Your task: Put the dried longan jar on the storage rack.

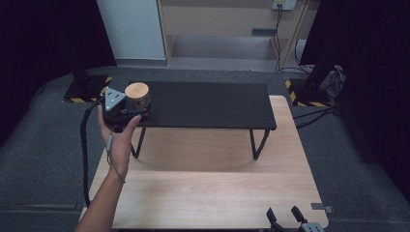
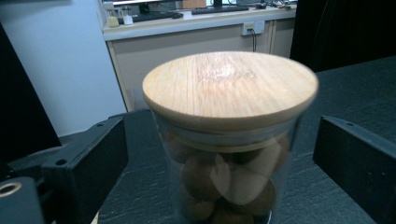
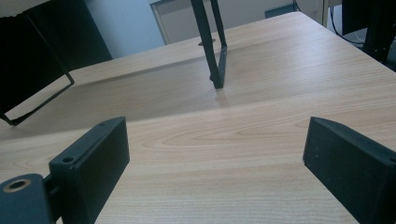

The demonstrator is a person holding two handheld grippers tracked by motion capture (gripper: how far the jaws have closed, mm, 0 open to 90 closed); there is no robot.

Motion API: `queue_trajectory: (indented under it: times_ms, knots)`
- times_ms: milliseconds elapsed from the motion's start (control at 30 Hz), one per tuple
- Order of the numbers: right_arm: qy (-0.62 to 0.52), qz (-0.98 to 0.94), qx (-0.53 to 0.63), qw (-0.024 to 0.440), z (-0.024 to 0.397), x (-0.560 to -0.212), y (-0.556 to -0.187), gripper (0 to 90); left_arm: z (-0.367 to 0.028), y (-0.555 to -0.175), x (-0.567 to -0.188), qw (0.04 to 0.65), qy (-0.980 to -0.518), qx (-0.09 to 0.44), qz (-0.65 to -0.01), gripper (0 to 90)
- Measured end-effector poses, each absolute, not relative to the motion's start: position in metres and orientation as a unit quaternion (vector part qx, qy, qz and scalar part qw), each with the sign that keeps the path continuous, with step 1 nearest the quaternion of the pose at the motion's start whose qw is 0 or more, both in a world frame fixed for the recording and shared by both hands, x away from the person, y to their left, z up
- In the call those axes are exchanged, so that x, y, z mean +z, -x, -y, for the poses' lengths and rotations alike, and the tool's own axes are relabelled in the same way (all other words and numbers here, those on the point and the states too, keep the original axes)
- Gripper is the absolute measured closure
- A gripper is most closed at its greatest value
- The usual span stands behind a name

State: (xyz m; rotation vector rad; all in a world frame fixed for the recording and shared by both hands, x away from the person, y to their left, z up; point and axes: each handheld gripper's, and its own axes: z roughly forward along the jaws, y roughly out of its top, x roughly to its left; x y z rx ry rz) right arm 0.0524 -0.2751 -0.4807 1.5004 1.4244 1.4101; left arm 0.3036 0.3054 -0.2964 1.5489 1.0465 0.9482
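Observation:
A glass jar (image 1: 138,95) with a round wooden lid stands at the left end of a black raised shelf (image 1: 208,104). In the left gripper view the jar (image 2: 229,121) holds several brown round pieces. My left gripper (image 1: 137,110), held by a hand, is at the jar. Its jaws stand wide on either side of the jar with gaps between, so the left gripper (image 2: 219,154) is open. My right gripper (image 1: 283,215) rests low at the table's front right edge. The right gripper (image 3: 215,158) is open over bare wood, nothing between its jaws.
The shelf stands on thin black metal legs (image 3: 217,60) on a light wooden table (image 1: 208,183). Grey carpet surrounds the table. Black stands and cables (image 1: 314,87) sit at the back right, and a white panel (image 1: 133,29) at the back left.

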Motion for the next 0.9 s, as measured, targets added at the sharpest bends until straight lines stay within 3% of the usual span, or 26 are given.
queue_trajectory:
  times_ms: [533,900]
  knots:
    - [-0.567,-0.539,0.537,0.316,0.273,-0.478,-0.053,5.9,-0.323,-0.267,-0.296,0.537,-0.625,0.379,-0.421,1.0]
    - [-0.56,-0.544,0.54,0.314,0.269,-0.476,-0.057,5.5,-0.328,-0.213,-0.326,0.543,-0.618,0.39,-0.415,0.8]
